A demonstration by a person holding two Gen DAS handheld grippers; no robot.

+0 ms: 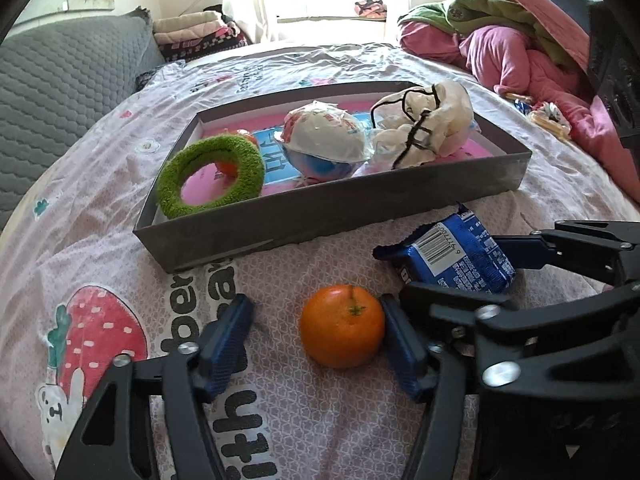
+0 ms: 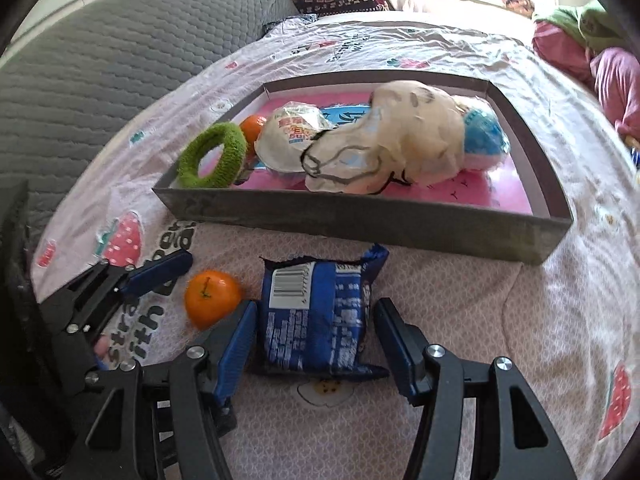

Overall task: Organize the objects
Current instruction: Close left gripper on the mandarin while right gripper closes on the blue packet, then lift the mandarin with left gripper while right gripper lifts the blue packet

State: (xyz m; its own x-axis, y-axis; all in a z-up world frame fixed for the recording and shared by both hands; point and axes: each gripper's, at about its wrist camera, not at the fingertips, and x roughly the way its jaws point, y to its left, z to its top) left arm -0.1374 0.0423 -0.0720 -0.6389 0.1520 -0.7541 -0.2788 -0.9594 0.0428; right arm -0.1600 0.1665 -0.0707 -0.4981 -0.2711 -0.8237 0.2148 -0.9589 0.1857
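Round glossy orange (image 1: 342, 330), crinkly blue foil packet (image 2: 316, 320), fuzzy green ring (image 1: 210, 176)

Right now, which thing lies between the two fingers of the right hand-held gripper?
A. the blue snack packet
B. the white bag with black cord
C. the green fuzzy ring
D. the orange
A: in the right wrist view the blue snack packet lies on the bedsheet between the fingers of the right hand-held gripper, while the orange sits beside it, outside those fingers.
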